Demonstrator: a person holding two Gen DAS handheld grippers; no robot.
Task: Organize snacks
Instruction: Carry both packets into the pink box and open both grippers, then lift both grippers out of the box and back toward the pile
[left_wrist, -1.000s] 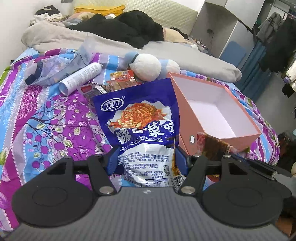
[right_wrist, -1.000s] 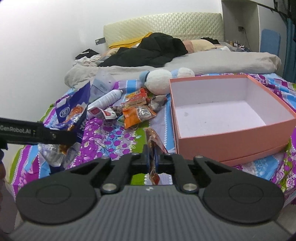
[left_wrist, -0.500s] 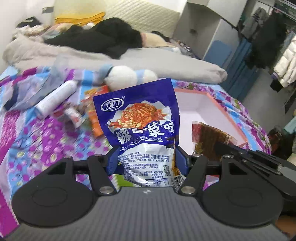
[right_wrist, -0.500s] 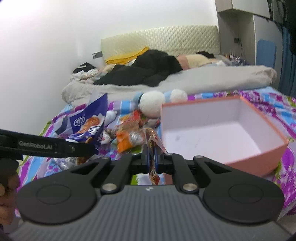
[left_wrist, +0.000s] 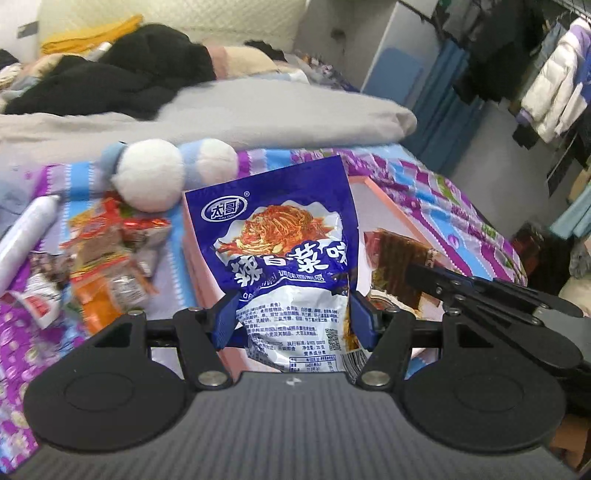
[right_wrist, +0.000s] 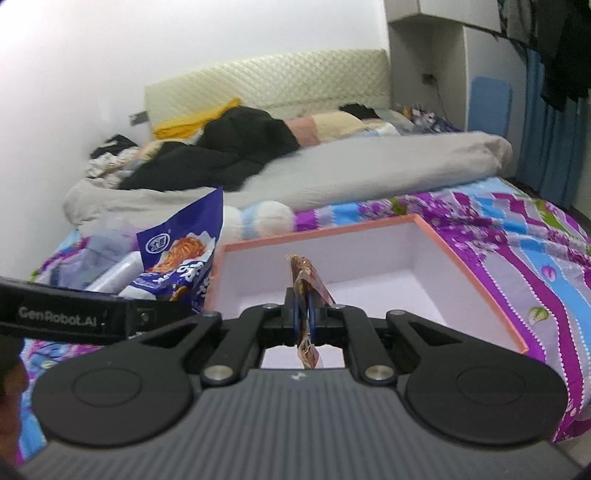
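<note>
Crinkly blue pouch (left_wrist: 291, 258), flat brown packet (right_wrist: 308, 286), square box (right_wrist: 480, 280)

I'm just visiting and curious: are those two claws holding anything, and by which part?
Left gripper pinches the blue snack bag near its bottom; right gripper clamps the brown snack packet near its lower edge.

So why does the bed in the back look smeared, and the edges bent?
Left wrist view: the grey duvet and black clothes are streaked by motion blur, while the blue packet in the left tool stays sharp. Right wrist view: same smear on the duvet; the fisheye lens bows the box rim.
</note>
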